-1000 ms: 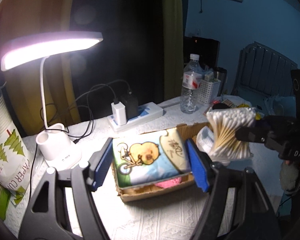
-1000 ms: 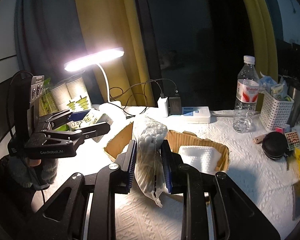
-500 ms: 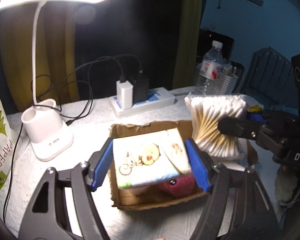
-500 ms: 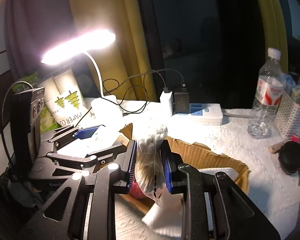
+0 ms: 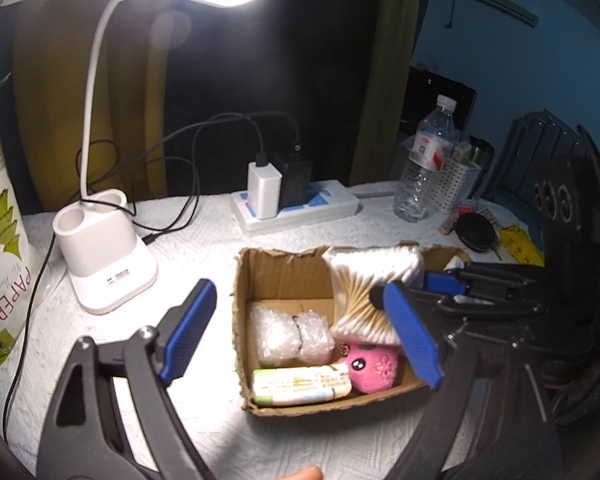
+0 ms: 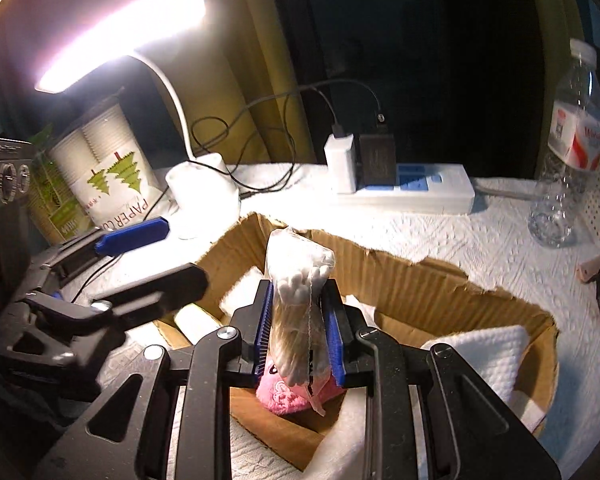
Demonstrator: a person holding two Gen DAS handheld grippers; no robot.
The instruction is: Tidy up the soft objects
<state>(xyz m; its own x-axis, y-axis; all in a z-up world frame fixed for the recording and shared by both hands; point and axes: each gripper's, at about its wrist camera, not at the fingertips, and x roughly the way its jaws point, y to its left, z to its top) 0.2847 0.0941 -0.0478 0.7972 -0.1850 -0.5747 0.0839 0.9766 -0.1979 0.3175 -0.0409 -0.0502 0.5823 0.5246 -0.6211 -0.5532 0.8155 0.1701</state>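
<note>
1. Right wrist view: we find the right hand-held gripper (image 6: 299, 330) clamped on the cotton swab bag (image 6: 300, 312), its blue pads pressed against both sides of the bag's middle. The bag stands upright between them, its loose tail hanging below.

2. Left wrist view: we find the left hand-held gripper (image 5: 300, 332) with its fingers spread wide and nothing between them. It hovers over the near side of the cardboard box (image 5: 284, 276).

3. Step in hand, in our judgement: lowering the swab bag into the box. To do it well, we advise bringing the bag down into the bare corner of the box floor before letting go, so that it does not tip over the wall, and keeping the left hand-held gripper out of the path.

4. Position of the task's thing: the swab bag hangs over the box interior, above and just beside the pink plush toy (image 5: 370, 368). It is held by the right hand-held gripper and sits just beyond the left one's right finger.

5. Box contents noted: a bubble wrap bundle (image 5: 288, 334) and a green tissue pack (image 5: 300, 386) lie beside the plush toy on the box floor.

6. Surroundings: the box rests on the worktop (image 5: 204, 412), with the desk lamp (image 5: 104, 248) and a power strip (image 5: 300, 206) behind it.
</note>
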